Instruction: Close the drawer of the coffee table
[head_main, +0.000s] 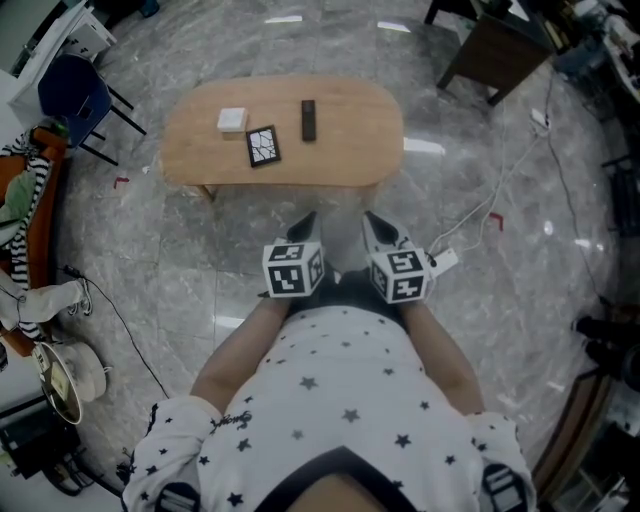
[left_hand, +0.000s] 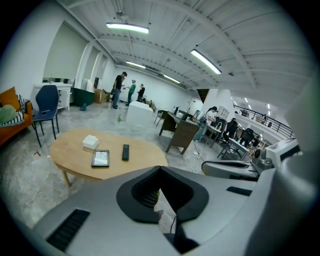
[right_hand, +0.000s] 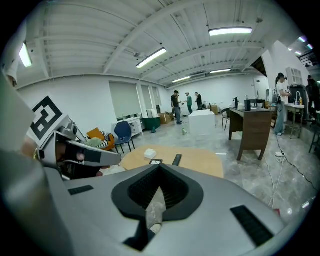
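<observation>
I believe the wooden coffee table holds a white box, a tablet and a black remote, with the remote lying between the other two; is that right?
Not quite: the tablet lies in the middle, between the white box and the black remote. The head view shows this; all three do rest on the wooden coffee table.

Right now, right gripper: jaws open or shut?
Shut. In the right gripper view the right gripper has its jaws closed tip to tip with nothing between them, short of the coffee table.

Grey marble floor (head_main: 520, 300), blue chair (head_main: 72, 95), dark wooden desk (head_main: 495, 50), ceiling strip lights (left_hand: 127, 28).
</observation>
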